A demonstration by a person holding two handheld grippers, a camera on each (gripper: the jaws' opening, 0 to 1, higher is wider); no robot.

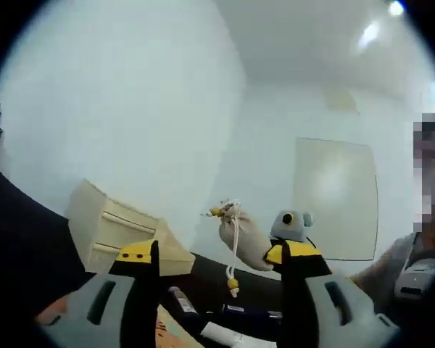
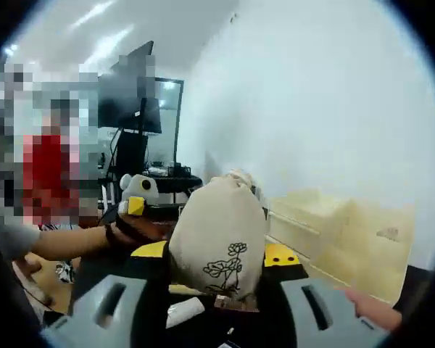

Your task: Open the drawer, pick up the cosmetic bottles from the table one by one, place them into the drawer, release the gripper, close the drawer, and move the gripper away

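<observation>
My right gripper (image 2: 216, 254) is shut on a beige cloth pouch (image 2: 219, 235) with a printed lotus, held up off the table. The same pouch (image 1: 248, 241) hangs in the left gripper view with its drawstring and beads dangling, the right gripper (image 1: 290, 226) behind it. My left gripper (image 1: 217, 254) is open with nothing between its yellow-tipped jaws, and it appears as the left gripper (image 2: 134, 197) on a person's arm. Cosmetic bottles (image 1: 181, 300) lie on the dark table (image 1: 203, 279) below; one white bottle (image 2: 184, 312) lies under the pouch. The wooden drawer cabinet (image 1: 116, 230) stands left, its fronts looking flush.
The drawer cabinet (image 2: 333, 232) stands against a white wall. A fingertip (image 2: 370, 308) reaches in at the lower right. A monitor on a stand (image 2: 130, 94) and a person in red (image 2: 47, 174) are at the back left.
</observation>
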